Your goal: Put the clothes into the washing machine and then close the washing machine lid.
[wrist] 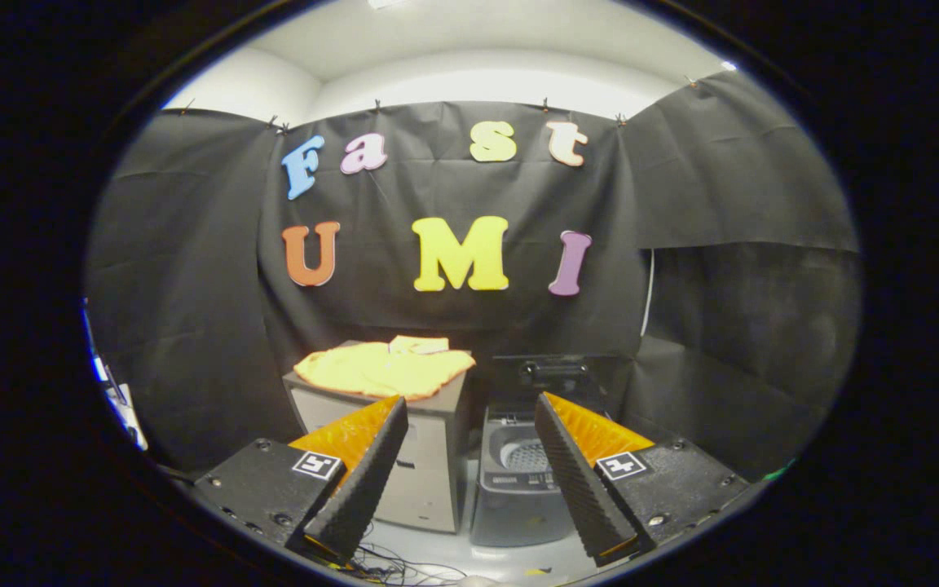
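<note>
Tongs (469, 412) held wide, nothing gripped | clothes (384, 368) spread on cabinet (429, 456) top | judged soft, light; pinch at a bunched fold | washing machine (522, 481) lid open

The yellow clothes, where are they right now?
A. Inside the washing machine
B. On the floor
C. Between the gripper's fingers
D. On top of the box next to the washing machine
D. The yellow clothes lie spread on top of the box beside the washing machine, whose lid stands up; the gripper is open, well short of them.

Yellow clothes (384, 368) spread atop a cabinet (425, 456) — washing machine (518, 481) alongside, lid (555, 373) raised.
</note>
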Demonstrator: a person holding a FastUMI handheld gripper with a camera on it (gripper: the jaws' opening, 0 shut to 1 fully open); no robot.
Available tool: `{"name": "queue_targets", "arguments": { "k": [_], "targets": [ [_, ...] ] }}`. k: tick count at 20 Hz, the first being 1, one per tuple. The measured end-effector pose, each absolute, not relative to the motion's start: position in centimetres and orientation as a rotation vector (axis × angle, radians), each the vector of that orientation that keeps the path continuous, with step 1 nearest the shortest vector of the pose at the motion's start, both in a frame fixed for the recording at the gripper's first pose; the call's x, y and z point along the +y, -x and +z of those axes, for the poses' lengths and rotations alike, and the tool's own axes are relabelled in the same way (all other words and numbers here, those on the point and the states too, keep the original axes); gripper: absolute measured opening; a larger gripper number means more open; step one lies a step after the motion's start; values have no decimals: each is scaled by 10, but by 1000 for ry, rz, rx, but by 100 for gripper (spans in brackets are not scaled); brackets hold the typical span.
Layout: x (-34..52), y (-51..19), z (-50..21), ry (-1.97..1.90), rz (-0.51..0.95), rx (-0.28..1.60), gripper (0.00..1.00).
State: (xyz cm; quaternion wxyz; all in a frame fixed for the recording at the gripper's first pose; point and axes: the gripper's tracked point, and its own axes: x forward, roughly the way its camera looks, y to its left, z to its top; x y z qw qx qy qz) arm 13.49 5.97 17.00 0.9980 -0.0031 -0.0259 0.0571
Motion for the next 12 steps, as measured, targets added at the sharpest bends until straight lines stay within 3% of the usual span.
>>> {"name": "queue_targets", "arguments": {
  "k": [12],
  "targets": [
    [185, -354, 250, 27, 268, 56, 99]
  ]
}}
